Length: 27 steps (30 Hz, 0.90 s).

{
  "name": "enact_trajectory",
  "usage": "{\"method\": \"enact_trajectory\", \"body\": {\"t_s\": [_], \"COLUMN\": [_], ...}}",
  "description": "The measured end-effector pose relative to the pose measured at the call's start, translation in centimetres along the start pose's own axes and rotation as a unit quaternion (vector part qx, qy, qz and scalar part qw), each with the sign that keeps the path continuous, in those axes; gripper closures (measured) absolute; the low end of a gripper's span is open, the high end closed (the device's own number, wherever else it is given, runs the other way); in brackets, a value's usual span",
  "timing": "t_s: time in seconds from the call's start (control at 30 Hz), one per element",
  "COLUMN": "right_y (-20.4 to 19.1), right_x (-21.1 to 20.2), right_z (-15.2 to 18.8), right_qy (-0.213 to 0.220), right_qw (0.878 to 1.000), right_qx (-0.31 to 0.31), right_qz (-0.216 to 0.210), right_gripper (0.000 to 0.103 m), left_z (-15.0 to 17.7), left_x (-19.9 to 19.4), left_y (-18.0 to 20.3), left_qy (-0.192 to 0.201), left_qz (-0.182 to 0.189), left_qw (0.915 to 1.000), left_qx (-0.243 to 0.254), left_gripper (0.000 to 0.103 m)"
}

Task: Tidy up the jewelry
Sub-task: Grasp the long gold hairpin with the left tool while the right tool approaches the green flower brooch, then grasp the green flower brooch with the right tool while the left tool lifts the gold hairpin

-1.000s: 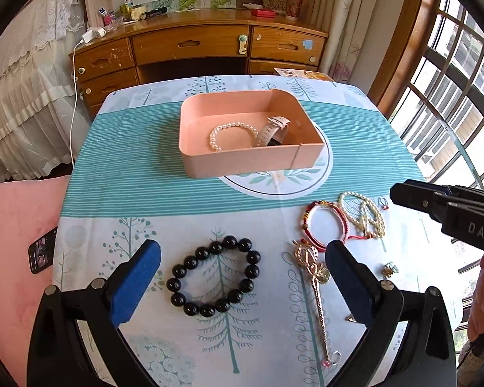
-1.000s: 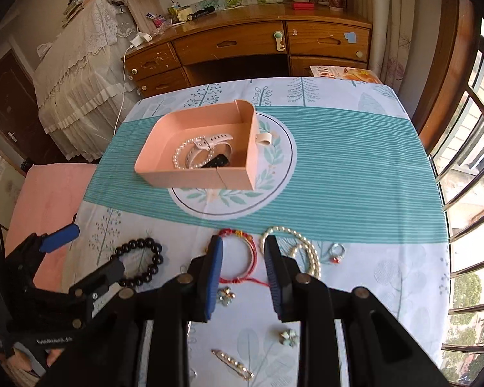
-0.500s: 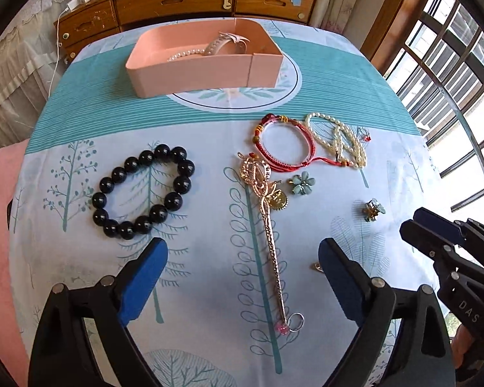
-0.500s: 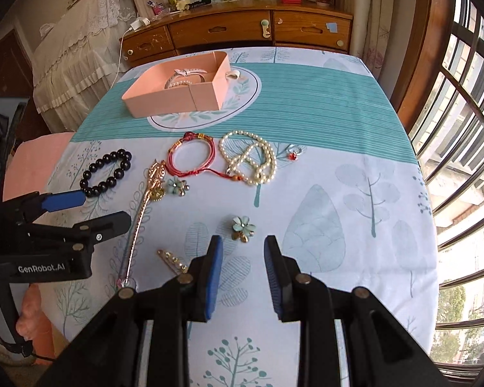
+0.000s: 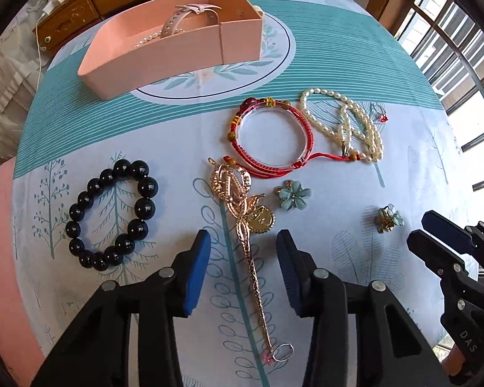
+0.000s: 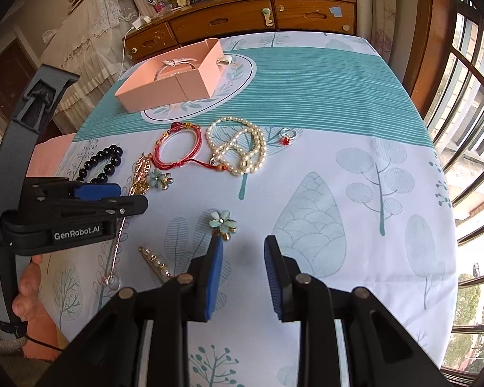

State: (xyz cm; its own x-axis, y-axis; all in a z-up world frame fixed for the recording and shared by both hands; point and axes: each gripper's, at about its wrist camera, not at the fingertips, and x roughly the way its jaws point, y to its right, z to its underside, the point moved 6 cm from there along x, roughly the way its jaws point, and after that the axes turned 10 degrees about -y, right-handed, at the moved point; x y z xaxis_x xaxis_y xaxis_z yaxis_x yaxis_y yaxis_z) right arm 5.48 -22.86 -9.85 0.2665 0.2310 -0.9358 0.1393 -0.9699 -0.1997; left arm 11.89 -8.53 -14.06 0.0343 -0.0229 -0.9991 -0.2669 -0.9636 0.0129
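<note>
A long gold hairpin lies on the tablecloth, its shaft between the blue pads of my left gripper. The jaws are closing on it, and a gap still shows on each side. My right gripper hangs low over the cloth, slightly parted, with nothing between its fingers. A blue flower earring sits just past its left fingertip. The pink box at the back holds a white watch and a pearl bracelet.
Around the hairpin lie a black bead bracelet, a red cord bracelet, a pearl necklace, a red-stone ring and another blue flower. A small pearl clip lies near the front edge. A wooden dresser stands behind.
The left gripper has come down close to the cloth and its jaws have narrowed around the hairpin. The right gripper has also sunk, drawing back toward the near flower earring.
</note>
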Motion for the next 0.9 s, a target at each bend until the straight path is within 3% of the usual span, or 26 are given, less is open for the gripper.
{"method": "enact_trajectory", "body": {"t_s": [0.07,0.1,0.17,0.47,0.9], "right_y": [0.1,0.1,-0.1,-1.2,-2.5], "right_x": [0.2,0.3,0.5,1.1,2.3], "right_z": [-0.1,-0.2,-0.1,-0.3,-1.7], "right_qy": [-0.004,-0.006,-0.009,-0.008,-0.012], "right_qw": [1.000,1.000,1.000,0.999,0.998], "right_qx": [-0.005,-0.009,-0.019,-0.048,-0.058], "right_qz": [-0.002,-0.002,-0.006,-0.012,0.014], "right_gripper": [0.076,0.076,0.076,0.076,0.076], "left_z": [-0.2,-0.5,-0.6,0.7,3.3], "left_x": [0.0,0.0,0.0,-0.5,-3.1], "left_y": [0.2,0.4,0.4,-1.2,-2.9], "left_qy": [-0.013,-0.017,-0.024,-0.008,0.032], "left_qz": [0.002,0.002,0.006,0.034,0.052], "left_qw": [0.9999,0.9998,0.9996,0.9994,0.9981], "left_qx": [0.007,0.010,0.010,-0.004,0.001], "left_gripper": [0.072,0.085,0.095,0.099,0.100]}}
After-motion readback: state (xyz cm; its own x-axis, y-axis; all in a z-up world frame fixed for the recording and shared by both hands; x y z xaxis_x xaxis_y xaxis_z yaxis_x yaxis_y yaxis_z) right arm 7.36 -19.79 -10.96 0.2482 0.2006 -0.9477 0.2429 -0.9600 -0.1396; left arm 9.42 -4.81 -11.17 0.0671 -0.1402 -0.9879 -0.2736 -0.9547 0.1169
